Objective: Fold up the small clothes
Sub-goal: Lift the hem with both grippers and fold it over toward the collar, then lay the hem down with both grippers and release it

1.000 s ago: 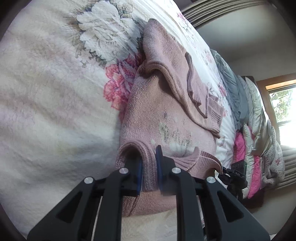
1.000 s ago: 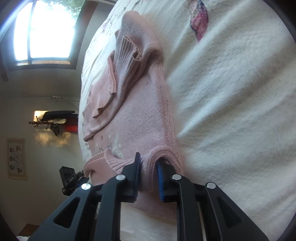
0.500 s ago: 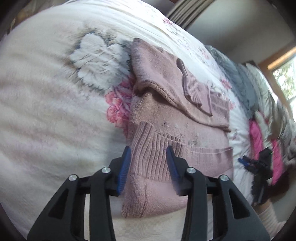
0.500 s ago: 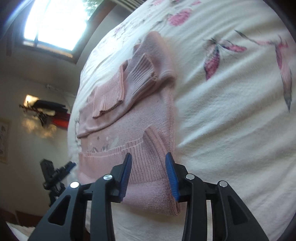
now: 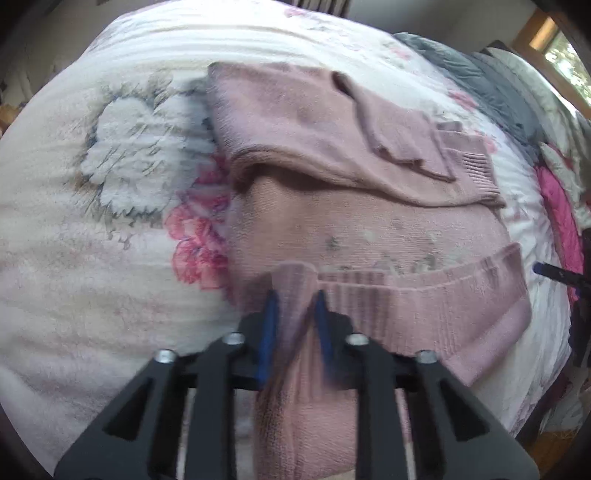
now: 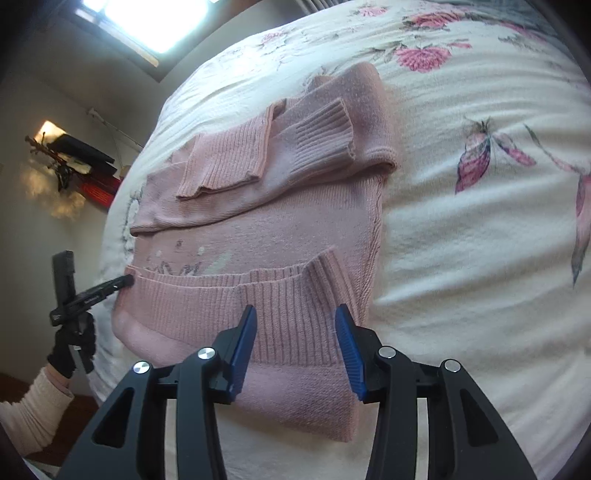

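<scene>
A pink knit sweater (image 5: 369, 229) lies on the floral bedspread (image 5: 110, 258), sleeves folded across its upper part and the ribbed hem turned up over the body. My left gripper (image 5: 295, 317) is blurred; its blue pads stand close together, pinching the hem's left corner, which peaks between them. In the right wrist view the sweater (image 6: 277, 229) fills the middle. My right gripper (image 6: 295, 325) hangs open over the hem's right corner, pads wide apart on either side of the ribbing. The left gripper (image 6: 125, 281) shows there at the hem's left end.
The bedspread (image 6: 480, 258) stretches wide to the right of the sweater. Grey bedding (image 5: 498, 85) and a bright pink quilt (image 5: 557, 206) are piled beyond it. A gloved hand and cream sleeve (image 6: 70, 347) hold the left gripper beside the bed's edge. A window (image 6: 147, 14) glares above.
Both grippers carried the hem up over the body, let go and drew back. The left has since narrowed onto the hem's left corner; the right stays open.
</scene>
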